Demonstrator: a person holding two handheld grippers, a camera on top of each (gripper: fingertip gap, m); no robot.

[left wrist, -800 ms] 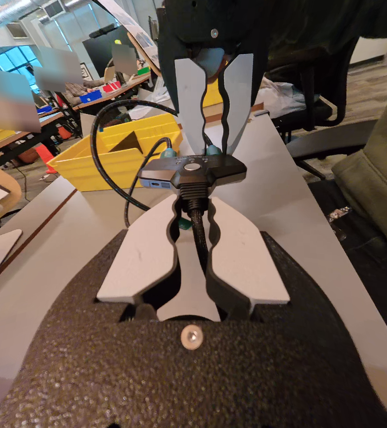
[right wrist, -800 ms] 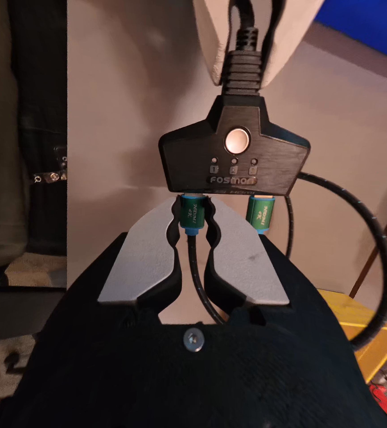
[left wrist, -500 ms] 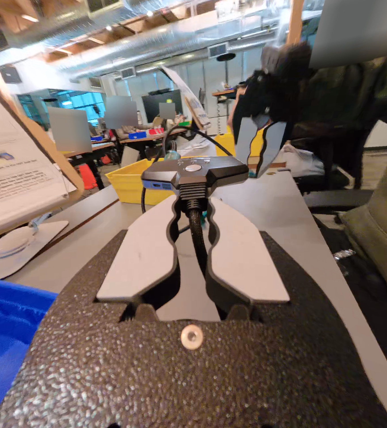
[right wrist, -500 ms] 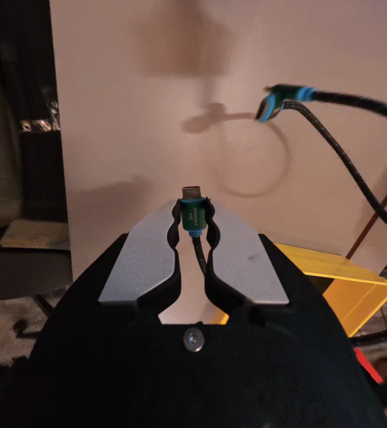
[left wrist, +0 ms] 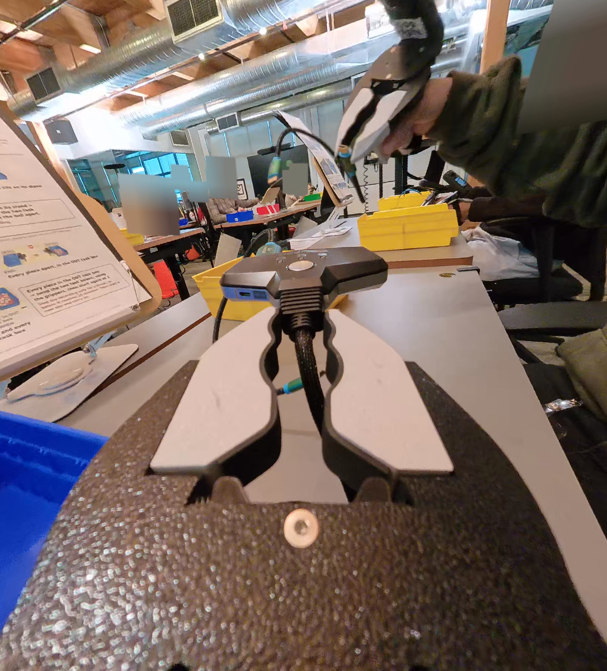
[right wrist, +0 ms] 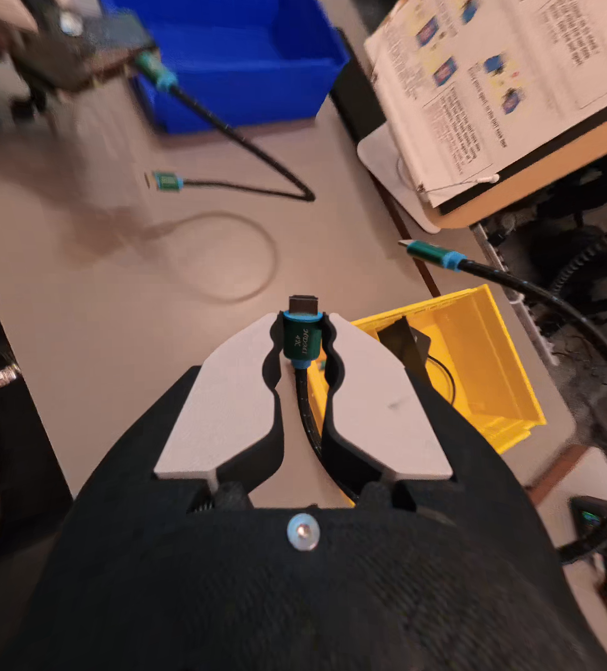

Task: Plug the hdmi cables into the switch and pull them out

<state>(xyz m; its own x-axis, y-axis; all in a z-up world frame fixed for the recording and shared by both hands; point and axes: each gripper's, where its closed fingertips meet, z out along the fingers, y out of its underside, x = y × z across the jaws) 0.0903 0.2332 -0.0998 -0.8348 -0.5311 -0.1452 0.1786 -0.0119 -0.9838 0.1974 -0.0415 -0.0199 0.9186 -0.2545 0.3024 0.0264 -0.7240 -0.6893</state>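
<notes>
My left gripper [left wrist: 302, 326] is shut on the braided cable and strain relief of the black HDMI switch [left wrist: 304, 276], held level above the grey table [left wrist: 422, 326]. One green plug [left wrist: 269, 248] still sits in the switch's far side. My right gripper [right wrist: 302, 319] is shut on a green HDMI plug [right wrist: 302, 339], free of the switch and high over the table; it also shows in the left wrist view [left wrist: 345, 152]. The switch is blurred in the right wrist view [right wrist: 76, 54]. A loose green plug [right wrist: 165, 180] lies on the table, and another [right wrist: 433, 254] hangs in the air.
A blue bin [right wrist: 244, 54] stands near the left gripper. A yellow bin [right wrist: 458, 363] sits at the table's edge under the right gripper. An instruction sheet on a wooden stand [right wrist: 494, 90] is beside it. More yellow bins [left wrist: 407, 227] and a person's sleeve [left wrist: 512, 145] are beyond.
My right gripper pulled its green plug out of the switch and rose high above the table. My left gripper lifted the switch and drew it back towards the blue bin.
</notes>
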